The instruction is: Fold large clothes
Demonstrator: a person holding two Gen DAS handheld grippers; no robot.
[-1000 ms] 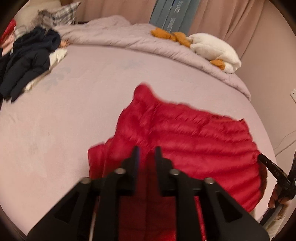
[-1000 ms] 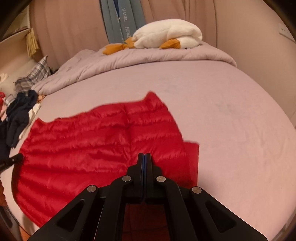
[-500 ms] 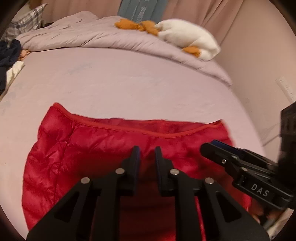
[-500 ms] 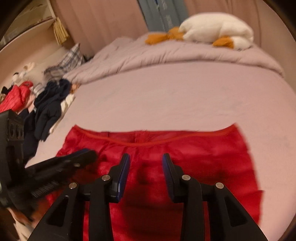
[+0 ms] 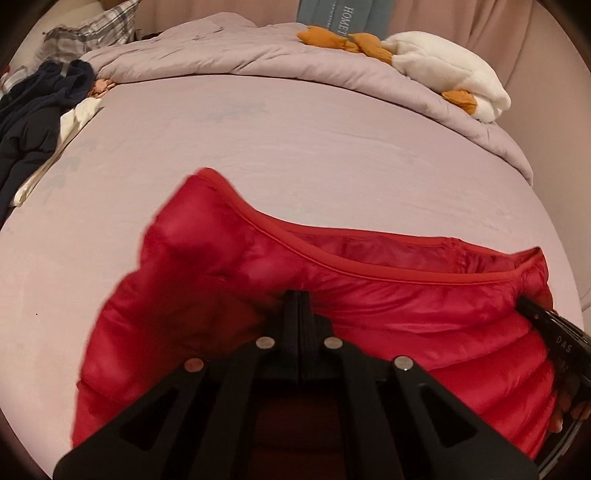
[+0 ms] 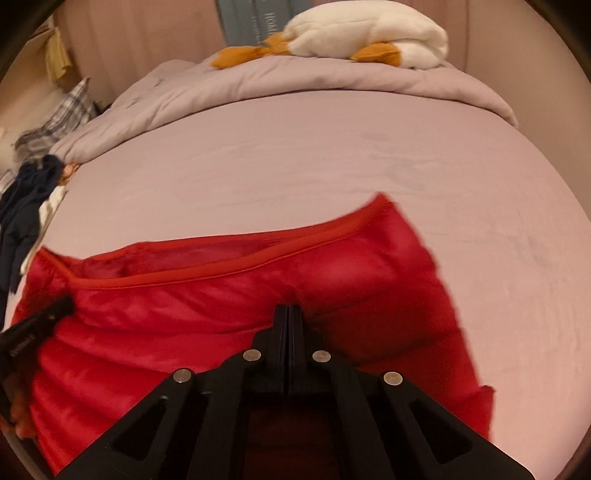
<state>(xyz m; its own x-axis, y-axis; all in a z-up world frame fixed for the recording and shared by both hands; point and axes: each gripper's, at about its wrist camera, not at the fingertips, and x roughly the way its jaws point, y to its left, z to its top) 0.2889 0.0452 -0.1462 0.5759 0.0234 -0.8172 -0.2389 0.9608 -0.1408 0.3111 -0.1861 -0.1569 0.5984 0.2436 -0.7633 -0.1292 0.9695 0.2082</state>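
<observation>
Bed (image 5: 258,155) sheet lying bare behind my red jacket (image 5: 388,317).
Both tongs, left (image 5: 298,295) and right (image 6: 289,310), are pinching its puffy, slippery hem.

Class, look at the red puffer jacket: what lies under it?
The red puffer jacket lies on the mauve bed sheet, which shows on all sides. The sheet beneath the jacket is covered. Both tongs, left and right, are shut on its fabric.

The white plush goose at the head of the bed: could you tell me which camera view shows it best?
The right wrist view: the white plush goose lies broadside along the folded duvet, body and orange parts unobstructed. The left wrist view shows the goose farther toward the lens edge, foreshortened and more distorted.
</observation>
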